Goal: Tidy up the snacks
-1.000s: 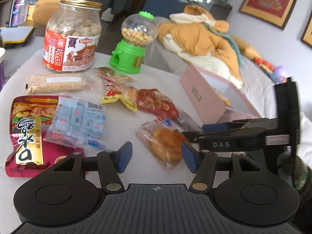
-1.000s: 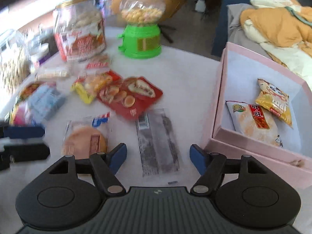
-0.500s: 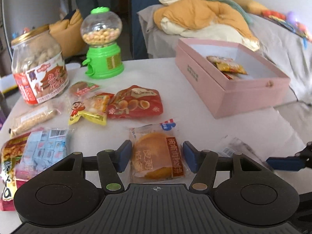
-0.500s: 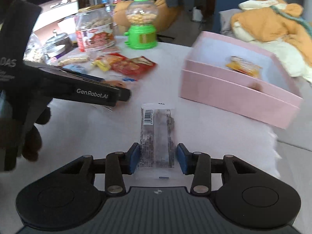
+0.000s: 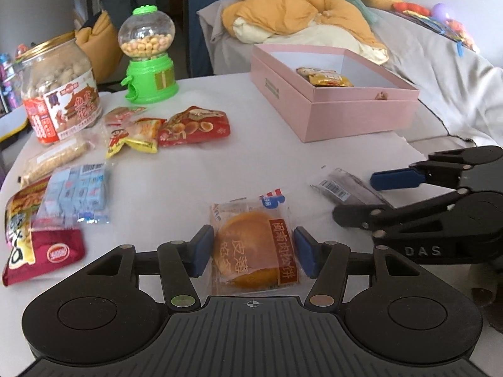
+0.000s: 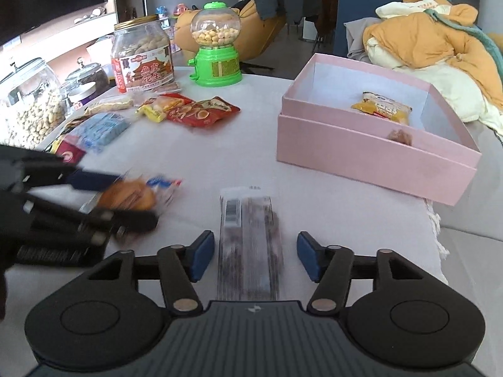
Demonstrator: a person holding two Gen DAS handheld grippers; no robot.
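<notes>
Pink box [image 6: 374, 154] sits open at the far right of the tabletop [image 5: 245, 157], only a couple of small yellow-orange packets [image 6: 382, 108] in it so far, plus a small brown crumb-like bit near the front wall. Most of the sorting is left, by the look of it.

Cake packet [image 5: 254, 251]: clear wrapper, round golden pastry, red strip with print down one side, flat on the tabletop. Left tool [image 5: 251, 251] straddles it, blue pads spread, a gap showing on each side, not pinching. In the right wrist view this packet is blurred.

Dark snack strip [image 6: 248, 248]: long clear sleeve with dark contents and a barcode at the far end, lying lengthwise on the tabletop in front of the box. Right tool [image 6: 254, 256] sits around it, its jaws have just been opening, pads clear of the wrapper on both sides; strip is between them, not gripped.

Still loose farther left: red packet [image 5: 193, 125], yellow packet [image 5: 135, 136], blue sachet bag [image 5: 78, 188], big red bag [image 5: 34, 235], a pale nut bar [image 5: 53, 157]. Behind them, peanut jar [image 5: 59, 91] and green candy dispenser [image 5: 147, 56], both upright. A sofa with heaped orange and cream bedding lies beyond the box.
</notes>
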